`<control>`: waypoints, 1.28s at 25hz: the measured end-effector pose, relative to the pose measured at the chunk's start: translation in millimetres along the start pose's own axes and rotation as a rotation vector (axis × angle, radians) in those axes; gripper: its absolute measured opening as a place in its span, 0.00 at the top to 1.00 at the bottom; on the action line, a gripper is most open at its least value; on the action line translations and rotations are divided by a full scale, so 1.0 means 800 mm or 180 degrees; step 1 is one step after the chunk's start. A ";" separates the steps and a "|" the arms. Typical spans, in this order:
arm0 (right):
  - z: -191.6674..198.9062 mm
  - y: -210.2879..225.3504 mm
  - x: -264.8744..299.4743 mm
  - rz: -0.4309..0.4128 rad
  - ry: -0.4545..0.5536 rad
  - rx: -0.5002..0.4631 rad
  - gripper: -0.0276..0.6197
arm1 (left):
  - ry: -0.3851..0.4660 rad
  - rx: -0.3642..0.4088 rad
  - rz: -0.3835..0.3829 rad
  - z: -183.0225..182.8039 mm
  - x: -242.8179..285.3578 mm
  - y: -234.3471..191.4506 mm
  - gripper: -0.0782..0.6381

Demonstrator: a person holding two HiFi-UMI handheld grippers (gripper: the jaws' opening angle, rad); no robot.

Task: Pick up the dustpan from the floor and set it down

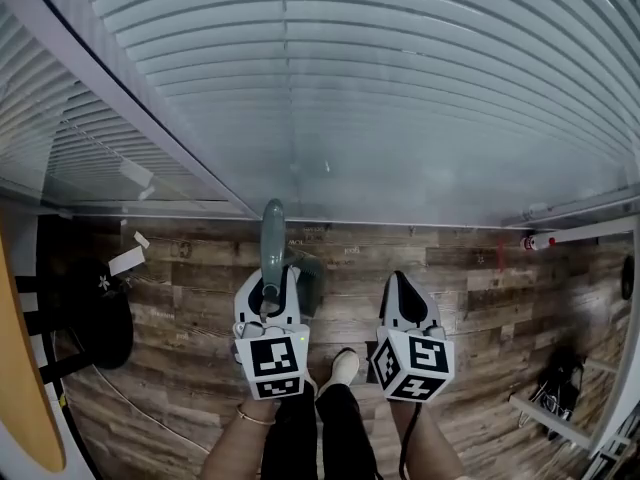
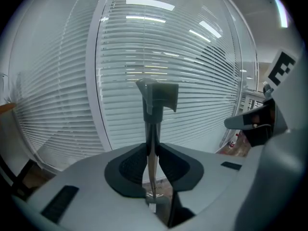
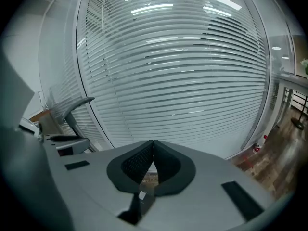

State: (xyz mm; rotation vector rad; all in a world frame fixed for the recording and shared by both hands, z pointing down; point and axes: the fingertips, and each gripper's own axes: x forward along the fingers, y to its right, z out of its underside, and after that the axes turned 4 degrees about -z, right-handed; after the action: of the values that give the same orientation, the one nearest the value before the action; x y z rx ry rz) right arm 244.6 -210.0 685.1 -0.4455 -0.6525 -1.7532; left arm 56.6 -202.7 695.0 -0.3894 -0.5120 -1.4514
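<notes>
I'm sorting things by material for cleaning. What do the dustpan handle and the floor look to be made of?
Dustpan handle: probably moulded plastic, grey-green, smooth satin finish; even colour and a rounded moulded end suggest it. Floor: brown wood-grain planks with staggered joints, low sheen; solid wood, laminate or vinyl cannot be told apart here.

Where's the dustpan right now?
Head view, left of centre: the dustpan is clamped by its handle in the left gripper, just before the window blinds.
</notes>
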 end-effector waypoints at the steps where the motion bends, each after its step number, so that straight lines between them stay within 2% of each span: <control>1: 0.004 0.001 0.002 0.0000 -0.0021 0.0000 0.91 | 0.0027 0.0025 0.0001 -0.001 0.004 0.002 0.77; 7: 0.021 0.005 0.005 0.0010 -0.0121 0.0026 0.91 | 0.0045 0.0020 -0.0012 -0.007 0.020 0.009 0.77; 15: 0.017 0.008 0.007 0.0016 -0.0097 0.0062 0.91 | 0.0083 0.0041 0.0037 -0.011 0.031 0.016 0.77; 27: 0.026 0.009 0.003 0.0012 -0.0143 0.0137 0.91 | 0.0179 0.0080 -0.0018 -0.012 0.029 0.019 0.77; 32: 0.029 0.010 0.000 0.0009 -0.0144 0.0141 0.91 | 0.0226 0.0096 0.0050 -0.013 0.030 0.026 0.77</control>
State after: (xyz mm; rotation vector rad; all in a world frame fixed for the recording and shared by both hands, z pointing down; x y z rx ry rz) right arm 251.5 -196.5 704.7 -0.4562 -0.7211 -1.7267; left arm 79.7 -226.9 700.8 -0.3164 -0.4722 -1.4356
